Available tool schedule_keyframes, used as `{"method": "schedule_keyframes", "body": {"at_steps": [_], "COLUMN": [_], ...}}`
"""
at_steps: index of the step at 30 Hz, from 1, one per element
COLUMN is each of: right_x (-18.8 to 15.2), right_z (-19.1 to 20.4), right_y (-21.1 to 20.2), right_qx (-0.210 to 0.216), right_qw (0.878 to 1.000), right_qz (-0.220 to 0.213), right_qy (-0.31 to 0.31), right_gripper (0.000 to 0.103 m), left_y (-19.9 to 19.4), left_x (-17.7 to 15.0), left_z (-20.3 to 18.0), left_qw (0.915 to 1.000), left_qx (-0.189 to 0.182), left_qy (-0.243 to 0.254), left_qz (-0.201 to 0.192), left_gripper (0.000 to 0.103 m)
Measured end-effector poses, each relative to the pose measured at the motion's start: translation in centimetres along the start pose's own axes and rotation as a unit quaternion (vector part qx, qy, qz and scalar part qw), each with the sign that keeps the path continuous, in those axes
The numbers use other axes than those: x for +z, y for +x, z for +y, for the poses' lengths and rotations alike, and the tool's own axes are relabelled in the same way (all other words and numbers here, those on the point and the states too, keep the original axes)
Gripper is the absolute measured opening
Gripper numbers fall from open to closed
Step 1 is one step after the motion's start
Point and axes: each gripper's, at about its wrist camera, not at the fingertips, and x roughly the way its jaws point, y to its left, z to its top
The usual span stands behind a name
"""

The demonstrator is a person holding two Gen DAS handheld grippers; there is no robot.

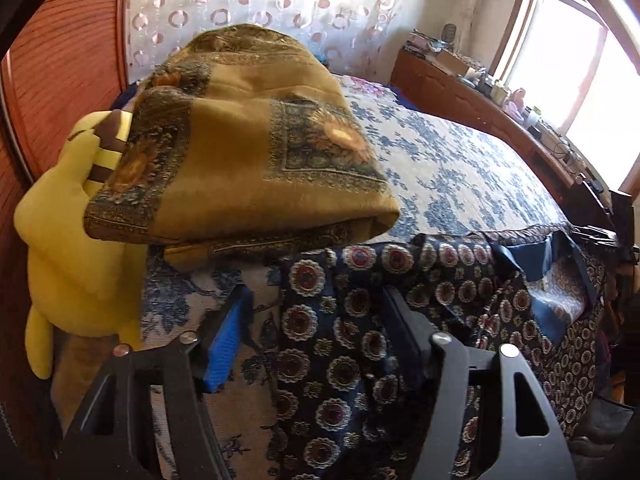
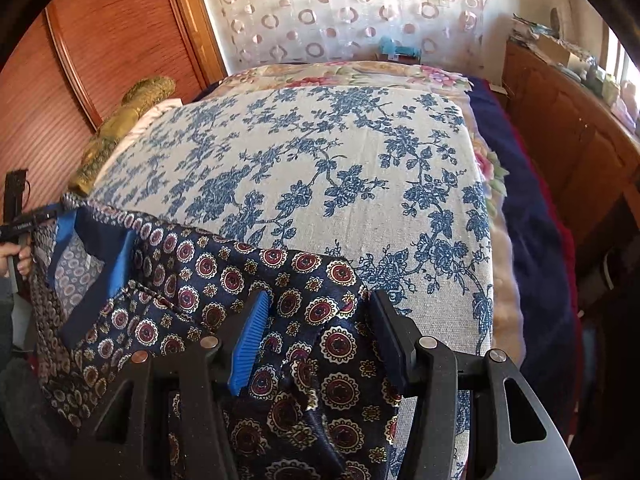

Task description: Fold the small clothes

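Bed with blue floral coverlet (image 2: 320,152), the work surface, running from the near edge to the far patterned curtain (image 2: 340,8). Navy medallion-print garment (image 2: 304,280), the item to be folded, lies crumpled along the near edge of the bed, its blue lining turned out at the left in the right wrist view; part of it appears to hang over the edge. Folded mustard scarf (image 1: 240,152) rests at the near left on a yellow plush toy (image 1: 64,248), just beyond the garment.

Left gripper (image 1: 316,320): jaws spread, released, straddling a ridge of the garment without pinching it. Right gripper (image 2: 316,320): likewise spread, holding nothing, with bunched cloth lying between the fingers.

Hazards, as judged:
- The silky, gathered cloth may let a closing jaw catch several layers or only the lining, so the fold starts crooked.
- The overhanging part may drag the garment off the bed when lifted.
- A leftward sweep by the left gripper could knock the scarf from its soft, unsteady perch.
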Motion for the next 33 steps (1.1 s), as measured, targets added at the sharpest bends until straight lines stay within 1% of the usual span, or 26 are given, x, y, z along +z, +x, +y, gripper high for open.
{"method": "schedule_keyframes", "body": {"at_steps": [1,2,5,6,7,8,9,10,11,12,13,14,16,19,20,21,23,25,27,29,30,32,33], "right_x": [0.0,0.1,0.2,0.3,0.4,0.5,0.5,0.5,0.5,0.5,0.5,0.4,0.3,0.4,0.6,0.7,1.4,2.6,4.4,6.7,8.3,11.0,12.4], "right_z": [0.3,0.4,0.8,0.9,1.0,1.2,1.3,1.6,1.8,2.0,2.3,2.7,3.6,4.6,4.9,5.3,6.1,6.7,7.1,7.3,7.3,7.2,7.1], "right_y": [-0.1,0.0,0.4,0.5,0.6,0.7,0.8,0.9,1.0,1.0,0.8,0.6,-0.4,-3.5,-4.9,-6.1,-8.9,-11.7,-13.7,-15.2,-15.7,-15.6,-15.1], "right_qx": [-0.001,0.000,-0.009,-0.013,-0.016,-0.018,-0.020,-0.022,-0.023,-0.025,-0.033,-0.037,-0.058,-0.067,-0.068,-0.071,-0.081,-0.088,-0.094,-0.105,-0.110,-0.123,-0.133], "right_qw": [1.000,1.000,1.000,1.000,1.000,0.999,0.999,0.999,0.999,0.999,0.998,0.998,0.996,0.993,0.991,0.989,0.982,0.974,0.967,0.960,0.956,0.953,0.952], "right_qz": [0.002,0.004,0.010,0.012,0.013,0.014,0.015,0.015,0.015,0.014,0.008,0.002,-0.022,-0.075,-0.097,-0.115,-0.155,-0.192,-0.219,-0.242,-0.252,-0.257,-0.257], "right_qy": [-0.003,-0.006,-0.016,-0.018,-0.020,-0.023,-0.027,-0.031,-0.037,-0.041,-0.043,-0.046,-0.056,-0.055,-0.057,-0.060,-0.068,-0.078,-0.087,-0.097,-0.098,-0.101,-0.104], "right_gripper": [0.048,0.047,0.044,0.043,0.039,0.037,0.033,0.025,0.021,0.013,0.010,0.009,0.007,0.007,0.006,0.006,0.006,0.006,0.006,0.006,0.006,0.006,0.006], "left_y": [0.1,0.2,0.5,0.5,0.6,0.6,0.7,0.7,0.6,0.4,0.1,-0.3,-1.7,-4.4,-5.6,-7.2,-9.3,-11.6,-13.2,-13.8,-13.9,-13.3,-12.5], "left_x": [0.0,0.0,0.2,0.3,0.3,0.3,0.3,0.2,0.1,0.1,0.0,-0.1,-0.2,0.1,0.3,0.8,1.7,3.6,5.8,9.2,10.3,13.1,14.4], "left_z": [-0.1,-0.2,-0.6,-0.8,-1.1,-1.3,-1.5,-1.6,-1.8,-1.8,-2.1,-2.3,-3.4,-4.8,-5.3,-6.2,-7.2,-8.0,-8.6,-8.6,-8.4,-8.2,-7.9], "left_qw": [1.0000,1.0000,0.9999,0.9998,0.9998,0.9997,0.9996,0.9995,0.9995,0.9995,0.9994,0.9992,0.9982,0.9961,0.9947,0.9920,0.9876,0.9814,0.9742,0.9705,0.9693,0.9656,0.9652], "left_qx": [-0.004,-0.007,-0.011,-0.010,-0.008,-0.006,-0.004,-0.003,-0.002,-0.003,0.000,0.008,0.021,0.007,0.002,0.002,0.003,0.000,0.018,0.027,0.033,0.059,0.069], "left_qy": [0.000,0.002,0.010,0.013,0.017,0.021,0.027,0.030,0.033,0.033,0.032,0.033,0.038,0.038,0.040,0.046,0.053,0.054,0.051,0.053,0.049,0.056,0.059], "left_qz": [0.001,0.003,0.006,0.006,0.007,0.008,0.007,0.007,0.003,-0.002,-0.010,-0.019,-0.042,-0.079,-0.094,-0.117,-0.148,-0.184,-0.219,-0.234,-0.239,-0.247,-0.245], "left_gripper": [0.065,0.061,0.052,0.049,0.048,0.043,0.038,0.033,0.024,0.015,0.013,0.011,0.009,0.008,0.008,0.008,0.008,0.008,0.008,0.008,0.008,0.008,0.008]}}
